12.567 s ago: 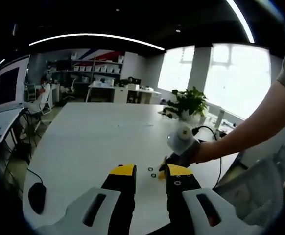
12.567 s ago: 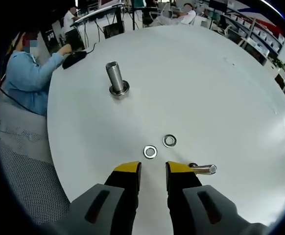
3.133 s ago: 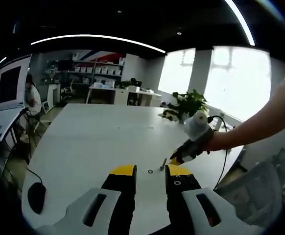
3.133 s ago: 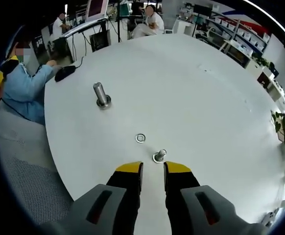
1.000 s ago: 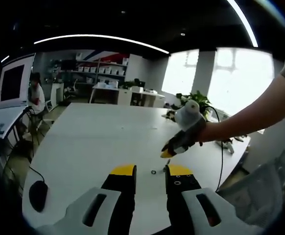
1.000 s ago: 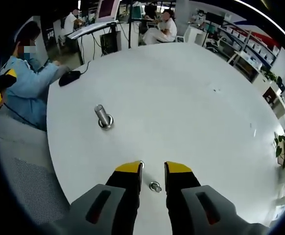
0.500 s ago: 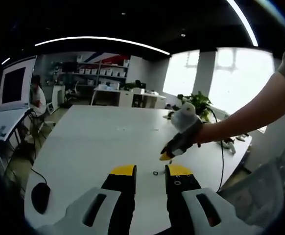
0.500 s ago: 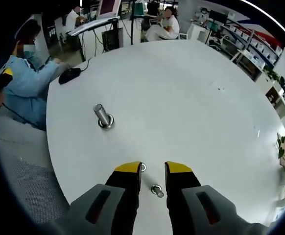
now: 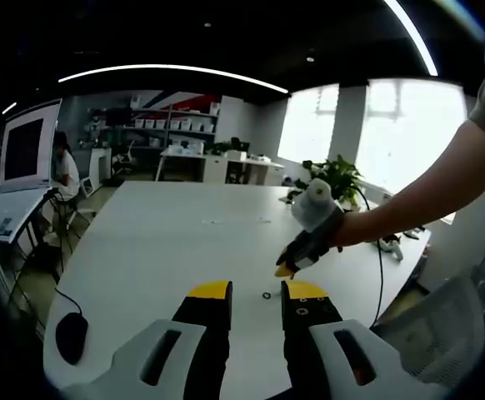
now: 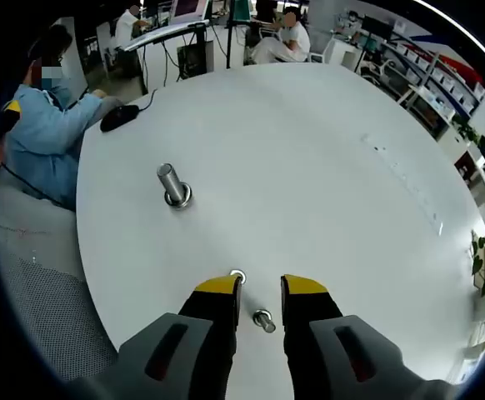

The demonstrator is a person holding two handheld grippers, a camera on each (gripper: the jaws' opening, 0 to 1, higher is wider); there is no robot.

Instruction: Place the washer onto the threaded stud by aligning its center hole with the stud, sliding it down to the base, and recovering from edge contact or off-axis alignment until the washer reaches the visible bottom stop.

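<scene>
While both tongs gape empty | small stud (image 10: pixel 263 319) between right tongs (image 10: pixel 259 292) | washer (image 10: pixel 237 276) seemingly touching left tip

1. Threaded studs: two stand upright on the white table (image 10: pixel 326 167). The large threaded stud (image 10: pixel 172 185) is near the table's left side; the small stud (image 10: pixel 263 319) sits between the right gripper's jaws.
2. Washers: one loose washer (image 10: pixel 237 276) lies flat just beyond the left jaw tip in the right gripper view; one washer (image 9: pixel 266 295) is seen in the left gripper view.
3. Computer mice: one black mouse (image 10: pixel 119 117) with a cable.
4. Persons: three are seen in the right gripper view.
5. Potted plants: one plant (image 9: pixel 336 177).
6. Monitors: one monitor (image 9: pixel 23 150).
</scene>
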